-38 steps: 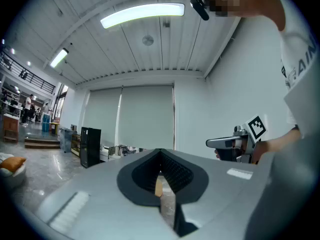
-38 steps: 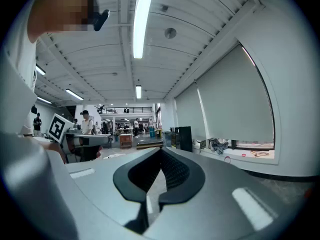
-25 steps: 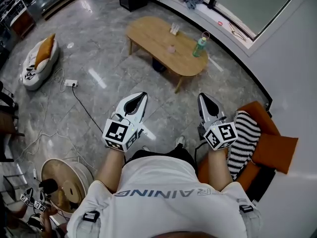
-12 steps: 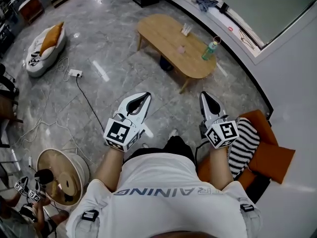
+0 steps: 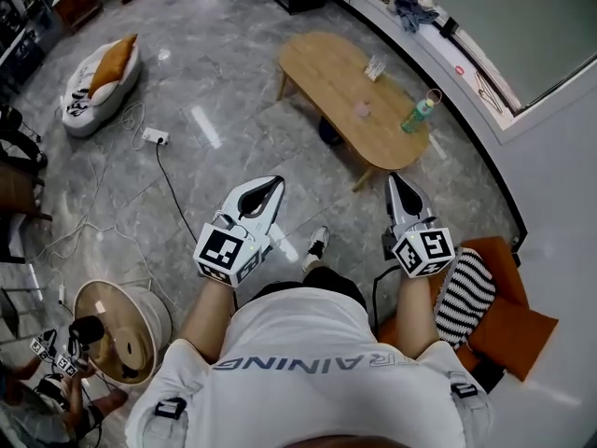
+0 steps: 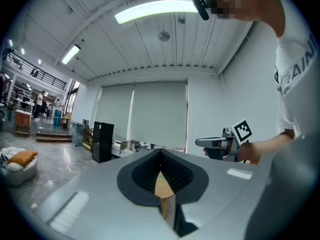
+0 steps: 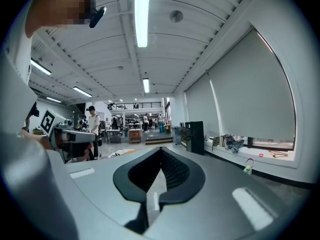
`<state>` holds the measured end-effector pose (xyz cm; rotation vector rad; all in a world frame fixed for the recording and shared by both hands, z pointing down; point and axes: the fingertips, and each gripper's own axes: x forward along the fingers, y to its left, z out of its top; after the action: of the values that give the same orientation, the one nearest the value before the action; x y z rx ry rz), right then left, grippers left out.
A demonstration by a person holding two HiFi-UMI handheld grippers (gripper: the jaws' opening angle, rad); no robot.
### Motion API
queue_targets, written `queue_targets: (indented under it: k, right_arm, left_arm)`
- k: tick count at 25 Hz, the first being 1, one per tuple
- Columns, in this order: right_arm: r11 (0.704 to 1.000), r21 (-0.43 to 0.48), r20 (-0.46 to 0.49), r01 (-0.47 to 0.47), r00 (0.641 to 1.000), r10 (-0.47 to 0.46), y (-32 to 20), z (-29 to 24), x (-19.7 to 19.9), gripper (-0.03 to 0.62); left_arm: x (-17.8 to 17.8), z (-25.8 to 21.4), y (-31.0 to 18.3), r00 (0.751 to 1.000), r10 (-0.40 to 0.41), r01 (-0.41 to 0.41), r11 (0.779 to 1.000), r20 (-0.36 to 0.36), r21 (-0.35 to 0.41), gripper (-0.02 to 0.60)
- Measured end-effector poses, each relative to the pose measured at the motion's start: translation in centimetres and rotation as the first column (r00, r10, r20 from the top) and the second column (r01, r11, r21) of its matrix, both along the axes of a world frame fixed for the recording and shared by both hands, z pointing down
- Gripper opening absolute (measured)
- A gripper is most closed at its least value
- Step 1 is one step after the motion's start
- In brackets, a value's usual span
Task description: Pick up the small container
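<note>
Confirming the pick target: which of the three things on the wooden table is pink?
The small container, around the middle of the wooden table. The bottle toward the near end is green; the holder farther off is whitish.

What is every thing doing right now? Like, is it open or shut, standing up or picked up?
left gripper: jaws shut, empty, held in the air.
right gripper: jaws shut, empty, held in the air.
small container: sitting on the wooden table, not picked up.
green bottle: standing upright on the table.
</note>
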<state>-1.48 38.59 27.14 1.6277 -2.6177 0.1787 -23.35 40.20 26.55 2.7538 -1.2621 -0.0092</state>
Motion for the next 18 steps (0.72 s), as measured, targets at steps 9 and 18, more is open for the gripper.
queue_targets:
  k: [9,18]
  right_arm:
    - [1.0,-0.022,0.038,0.02,0.999,-0.019,-12.1,0.2,3.5,0.014]
    - [0.999,-0.041,0.05,0.009,0.999,-0.007,-22.5,1.1,11.3,0.014]
  left_arm:
    - [3.0,-0.7,-11.9,0.999,-0.039,0.039,0.999,0.006,0.001,0.0]
    - [10.1,-0.4,-23.0,0.998,-0.055,0.056,0.998,0.028,-0.021,0.0]
